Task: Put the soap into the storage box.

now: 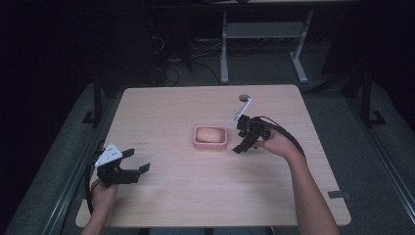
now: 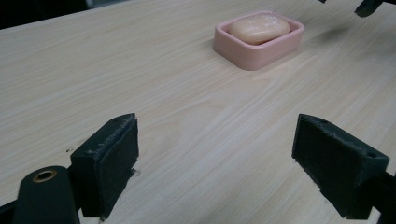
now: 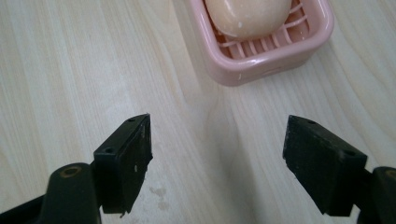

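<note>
A soap bar (image 3: 247, 16) lies in the pink soap dish (image 1: 210, 137). The right gripper (image 1: 243, 135), just beside the dish, and the left gripper (image 1: 135, 161), well apart from it, both gape wide and empty. A grab at the slick soap could squirt it out or shove the light dish.

black two-finger grippers (image 1: 136, 160), grey triangular plate (image 1: 108, 155), black trailing cables (image 1: 288, 137), bare forearms

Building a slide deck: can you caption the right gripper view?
Open right tool above the wooden table, near a pink soap dish holding a soap bar.

A peach soap (image 1: 209, 134) lies in a pink slatted dish (image 1: 196, 142) on the pale wood-grain table (image 1: 195, 196).
</note>
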Demonstrator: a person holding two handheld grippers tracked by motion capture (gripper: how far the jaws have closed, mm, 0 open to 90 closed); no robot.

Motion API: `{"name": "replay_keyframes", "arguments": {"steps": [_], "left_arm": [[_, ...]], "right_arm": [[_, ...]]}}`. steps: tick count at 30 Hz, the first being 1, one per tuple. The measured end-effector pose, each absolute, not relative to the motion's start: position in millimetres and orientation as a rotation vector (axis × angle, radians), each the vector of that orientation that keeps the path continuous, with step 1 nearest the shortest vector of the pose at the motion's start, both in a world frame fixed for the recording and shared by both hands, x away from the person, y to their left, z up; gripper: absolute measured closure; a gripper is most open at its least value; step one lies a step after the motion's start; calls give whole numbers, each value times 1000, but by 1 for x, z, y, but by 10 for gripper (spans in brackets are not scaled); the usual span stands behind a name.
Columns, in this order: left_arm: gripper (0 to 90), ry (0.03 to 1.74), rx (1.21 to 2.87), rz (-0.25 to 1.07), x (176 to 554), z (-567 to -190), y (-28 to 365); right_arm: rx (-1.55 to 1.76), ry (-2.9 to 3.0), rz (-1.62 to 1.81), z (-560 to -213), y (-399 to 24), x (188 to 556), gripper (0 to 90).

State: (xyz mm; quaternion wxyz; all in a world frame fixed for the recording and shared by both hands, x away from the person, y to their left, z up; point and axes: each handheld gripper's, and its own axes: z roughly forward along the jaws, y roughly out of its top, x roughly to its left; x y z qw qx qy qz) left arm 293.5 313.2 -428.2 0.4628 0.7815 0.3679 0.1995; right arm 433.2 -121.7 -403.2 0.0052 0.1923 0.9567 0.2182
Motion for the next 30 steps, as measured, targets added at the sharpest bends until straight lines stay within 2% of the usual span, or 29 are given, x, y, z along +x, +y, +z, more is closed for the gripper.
{"name": "replay_keyframes", "arguments": {"steps": [30], "left_arm": [[143,905,1931,489,293,-429,312]], "right_arm": [[689,2954,726,-414,-162,406,217]]}}
